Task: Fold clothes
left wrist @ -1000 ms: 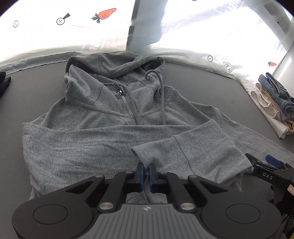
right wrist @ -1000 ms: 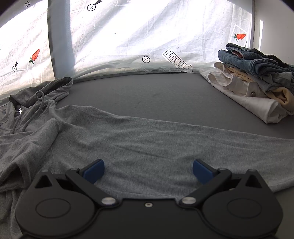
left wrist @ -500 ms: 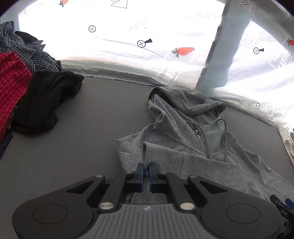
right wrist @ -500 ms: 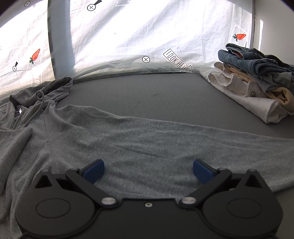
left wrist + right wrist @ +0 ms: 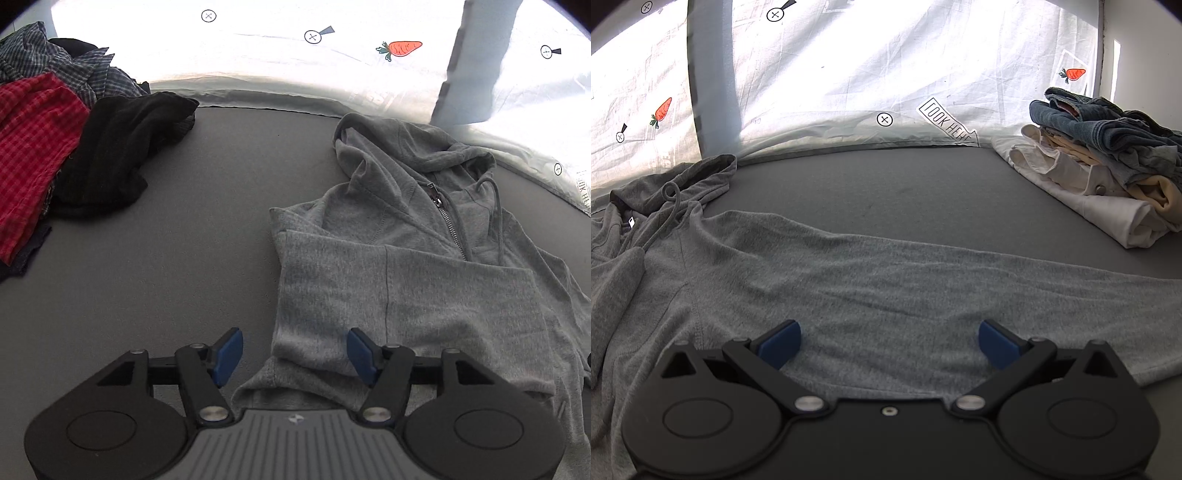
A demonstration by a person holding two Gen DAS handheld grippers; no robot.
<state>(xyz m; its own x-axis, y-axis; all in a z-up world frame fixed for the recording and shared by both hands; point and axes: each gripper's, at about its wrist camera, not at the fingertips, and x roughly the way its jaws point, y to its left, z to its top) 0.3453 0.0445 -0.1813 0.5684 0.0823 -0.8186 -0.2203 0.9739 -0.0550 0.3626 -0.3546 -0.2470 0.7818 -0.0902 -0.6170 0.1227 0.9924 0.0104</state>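
A dark grey padded surface [image 5: 177, 280] runs back to a white backlit sheet printed with carrots [image 5: 400, 48] and small markers. On it a grey zip hoodie [image 5: 424, 229] lies face up, hood toward the sheet; one sleeve [image 5: 406, 291] is folded across the chest, probably to bring the garment into a narrow block. The left gripper [image 5: 293, 354] hovers at the near fold of that sleeve, its blue fingers [image 5: 229, 354] opening with cloth lying between but not pinched, so the sleeve looks released in place. The right gripper [image 5: 888, 343] has its fingers spread wide over the other sleeve [image 5: 960, 291], which is still stretched out sideways, holding nothing. An unfolded heap, red check and black [image 5: 74, 147], sits well apart on the left, and a folded stack [image 5: 1108, 177] near the right edge, leaving bare surface between for the next fold. The outstretched sleeve ends near the stack's side, so swinging it inward looks unobstructed
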